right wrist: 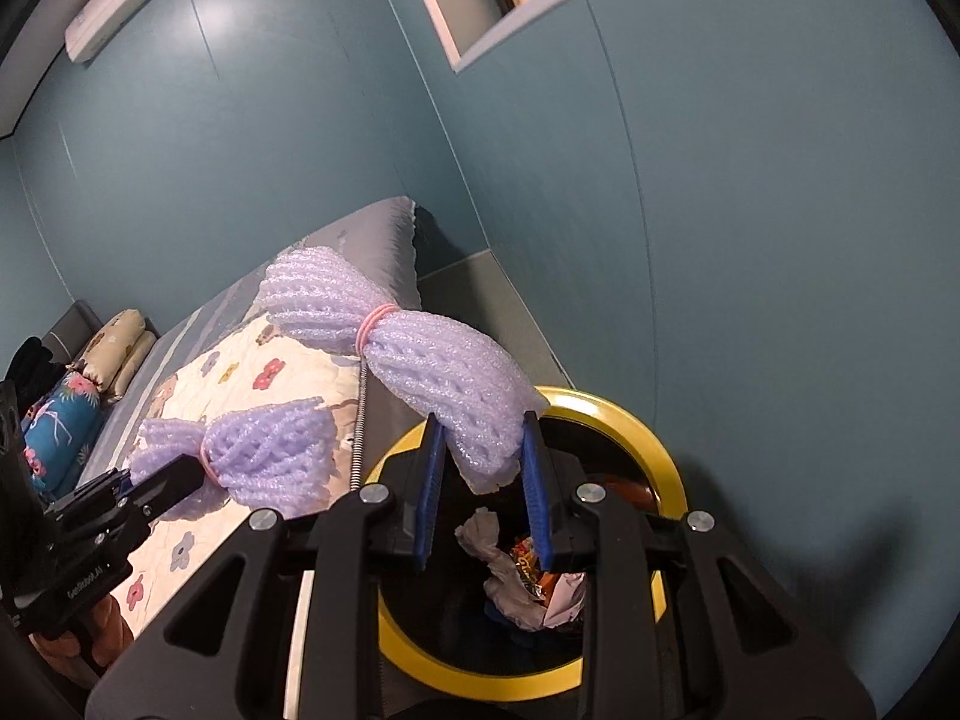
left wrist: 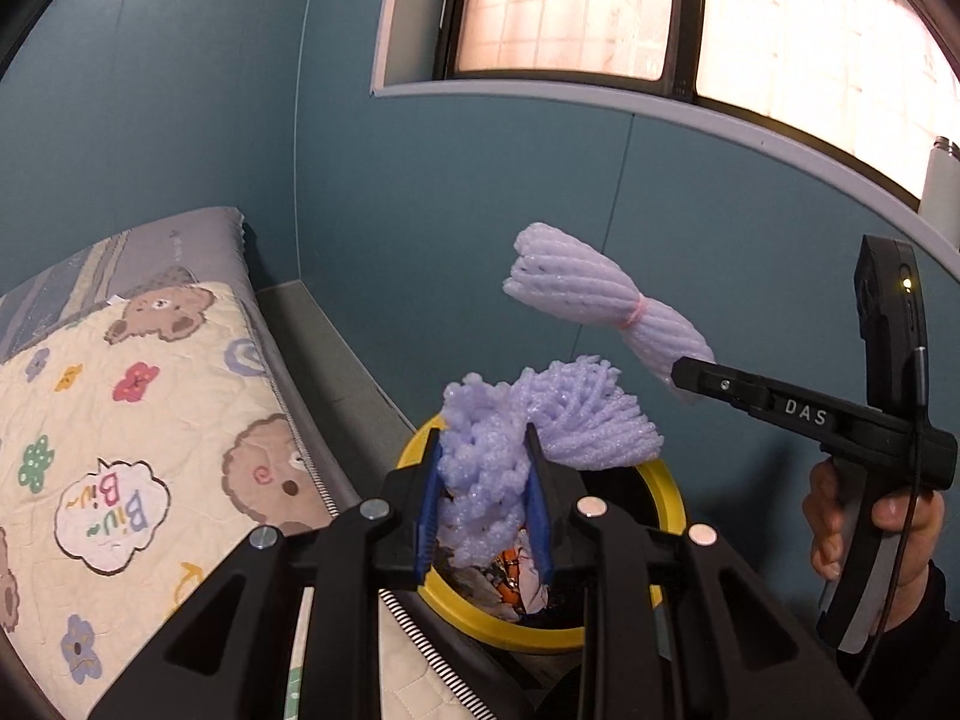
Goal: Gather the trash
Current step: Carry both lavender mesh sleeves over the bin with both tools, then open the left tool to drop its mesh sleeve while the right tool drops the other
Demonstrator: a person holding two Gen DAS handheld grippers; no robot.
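We are holding two lilac foam-net bundles above the yellow-rimmed bin (right wrist: 630, 414), each tied at its waist with a pink band. In the right wrist view, the right gripper (right wrist: 483, 468) has its fingers clamped on the lower end of the tied foam bundle (right wrist: 414, 354), which is slanting up toward the centre of the frame, most of its length lying over the bed (right wrist: 384, 228) rather than the bin mouth. In the left wrist view, the left gripper (left wrist: 483, 492) has its fingers pinched on the second foam bundle (left wrist: 528, 420), just over the bin's near rim.

We are judging the risks: released now, the long bundle may be tipping outward and catching the rim or landing on the quilt (left wrist: 150, 396). The springy foam could also be bouncing off the crumpled wrappers (right wrist: 528, 570) already filling the bin.
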